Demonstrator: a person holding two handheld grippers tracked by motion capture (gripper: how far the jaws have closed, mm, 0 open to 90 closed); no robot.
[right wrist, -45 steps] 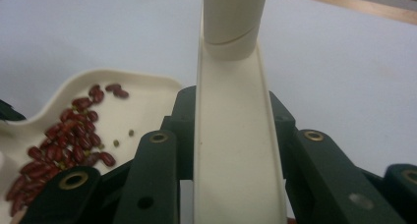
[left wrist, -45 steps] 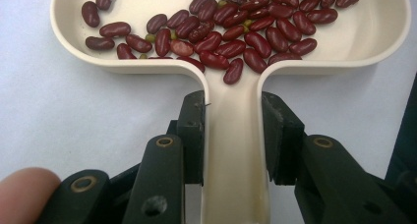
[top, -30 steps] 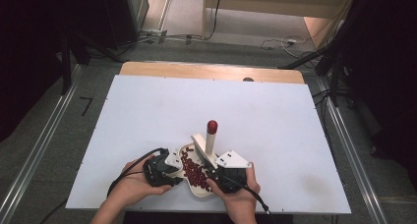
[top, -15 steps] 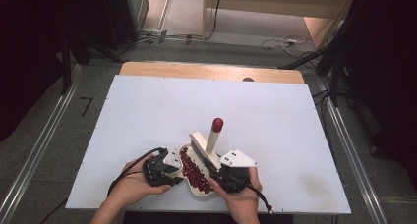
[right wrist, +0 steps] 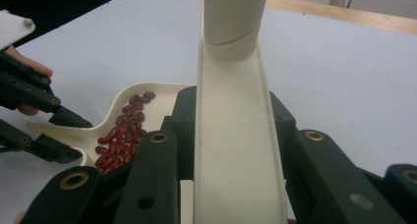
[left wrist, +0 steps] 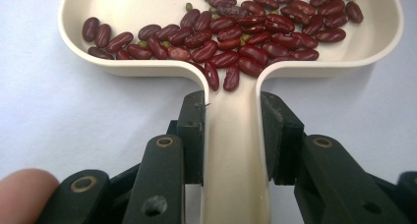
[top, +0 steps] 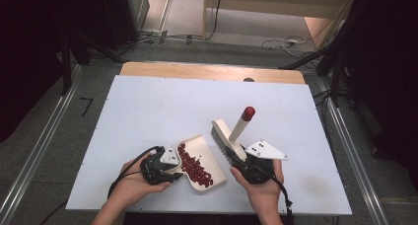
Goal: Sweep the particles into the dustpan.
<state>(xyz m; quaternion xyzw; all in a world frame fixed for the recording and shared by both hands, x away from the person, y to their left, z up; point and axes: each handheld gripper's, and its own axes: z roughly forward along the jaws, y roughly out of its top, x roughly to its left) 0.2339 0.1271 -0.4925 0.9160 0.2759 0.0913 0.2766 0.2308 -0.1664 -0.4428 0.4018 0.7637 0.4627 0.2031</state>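
Note:
A cream dustpan (top: 198,142) lies on the white table near the front edge, with dark red beans (top: 195,168) in it. My left gripper (top: 171,168) is shut on its handle (left wrist: 233,155); the left gripper view shows my jaws (left wrist: 233,103) pressing both sides, beans (left wrist: 236,32) piled just beyond. My right gripper (top: 242,161) is shut on a cream hand brush (top: 223,135), held just right of the pan with its red-tipped handle (top: 248,112) pointing up and away. In the right gripper view the brush back (right wrist: 236,135) runs between my jaws (right wrist: 231,98), with the pan (right wrist: 123,97) at left.
A white table top (top: 148,106) spreads wide behind and beside both hands. A wooden strip (top: 197,69) runs along its far edge. Metal rails (top: 44,136) flank the table on the floor, and cables (top: 281,42) lie beyond it.
My right gripper has carried the brush to the right and a little upward, off the dustpan. The left hand and the pan have stayed put.

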